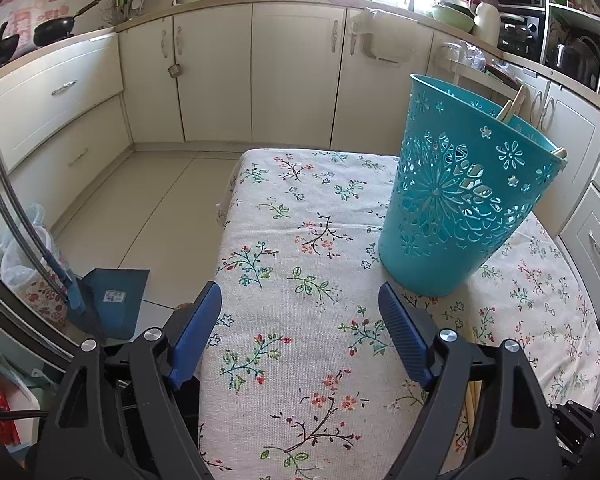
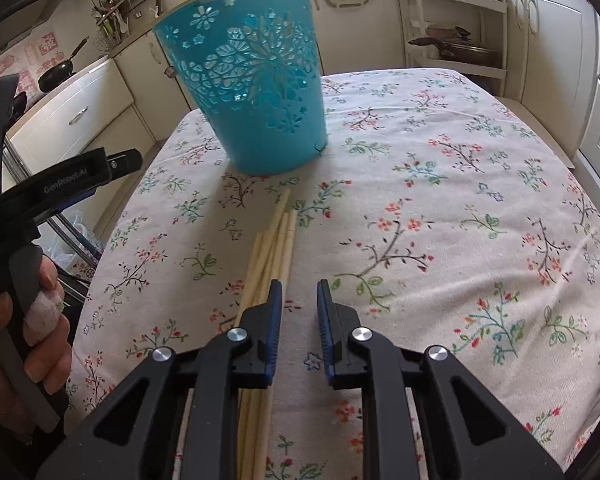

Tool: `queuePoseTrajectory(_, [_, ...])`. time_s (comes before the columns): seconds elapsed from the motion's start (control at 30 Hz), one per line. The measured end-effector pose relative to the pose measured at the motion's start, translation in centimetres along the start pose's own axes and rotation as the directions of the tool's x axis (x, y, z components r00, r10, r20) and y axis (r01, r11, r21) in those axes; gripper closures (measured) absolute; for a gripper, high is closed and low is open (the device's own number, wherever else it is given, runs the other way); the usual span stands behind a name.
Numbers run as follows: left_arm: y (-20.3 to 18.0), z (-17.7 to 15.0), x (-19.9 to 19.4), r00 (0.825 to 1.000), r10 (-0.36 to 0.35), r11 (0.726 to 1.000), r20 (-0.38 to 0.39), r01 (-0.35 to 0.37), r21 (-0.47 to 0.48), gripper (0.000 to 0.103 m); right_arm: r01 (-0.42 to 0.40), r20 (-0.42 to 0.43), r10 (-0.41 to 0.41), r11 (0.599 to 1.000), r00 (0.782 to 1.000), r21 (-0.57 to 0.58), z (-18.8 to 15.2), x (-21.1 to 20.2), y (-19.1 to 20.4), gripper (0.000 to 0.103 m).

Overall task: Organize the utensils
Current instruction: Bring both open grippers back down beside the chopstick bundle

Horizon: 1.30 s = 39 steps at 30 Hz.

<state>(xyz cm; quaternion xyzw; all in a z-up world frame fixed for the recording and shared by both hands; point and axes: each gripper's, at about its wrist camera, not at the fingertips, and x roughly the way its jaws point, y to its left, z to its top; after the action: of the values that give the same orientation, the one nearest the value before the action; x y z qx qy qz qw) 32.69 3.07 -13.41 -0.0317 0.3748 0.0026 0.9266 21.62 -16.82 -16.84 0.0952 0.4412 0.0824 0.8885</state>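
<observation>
Left wrist view: blue pads of my left gripper (image 1: 300, 312) sit nearest the lens, spread wide with nothing between them, only the floral cloth (image 1: 300, 240) under the gap; released. Ahead and to the right stands the bin (image 1: 464, 208), a teal plastic one with cut-out flower patterns, upright on the cloth, its base just beyond the right pad but apart from it; pale chopstick ends (image 1: 514, 106) show above its far rim, leaning against the inside wall. A few more pale sticks lie on the cloth behind the right finger, mostly hidden by it. Left of the table: tiled floor, a blue dustpan (image 1: 112, 300), cream cabinets (image 1: 216, 72) along the back wall.

Right wrist view: fingers of my right gripper (image 2: 299, 284) come first, narrowly parted, gap showing bare cloth; nothing pinched. Chopsticks (image 2: 278, 240), a loose pale bundle, lie flat on the cloth just left of the gap; the left finger overlaps them from above, whether it touches them I cannot tell; their tips point toward the bin. Same bin stands further back, left of centre, upright, apart from the chopstick tips. At the left edge my left hand (image 2: 36, 320) wraps the handle of the other gripper, which is held off the table's left side. Cabinets and a shelf rack (image 2: 456, 28) behind the table.
</observation>
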Motion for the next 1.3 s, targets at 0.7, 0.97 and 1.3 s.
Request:
queuePoseTrajectory(0.7, [-7.4, -5.7, 0.5, 0.982, -0.093, 0.958, -0.166, 0.134, 0.255, 0.026, 0.008, -0.05, -0.009, 1.0, 0.999, -0.018, -1.0, -1.1, -1.9, 0.095])
queuePoseTrajectory(0.97, [-8.4, -6.3, 1.0, 0.98, -0.057, 0.962, -0.193, 0.106, 0.253, 0.026, -0.046, -0.046, 0.047, 0.999, 0.998, 0.012, -0.9, -1.1, -2.6, 0.095])
queuePoseTrajectory(1.3, [-9.1, -6.6, 0.4, 0.98, -0.077, 0.958, -0.186, 0.124, 0.257, 0.026, -0.083, -0.048, 0.085, 0.996, 0.995, 0.038, -0.9, -1.0, -3.2, 0.095])
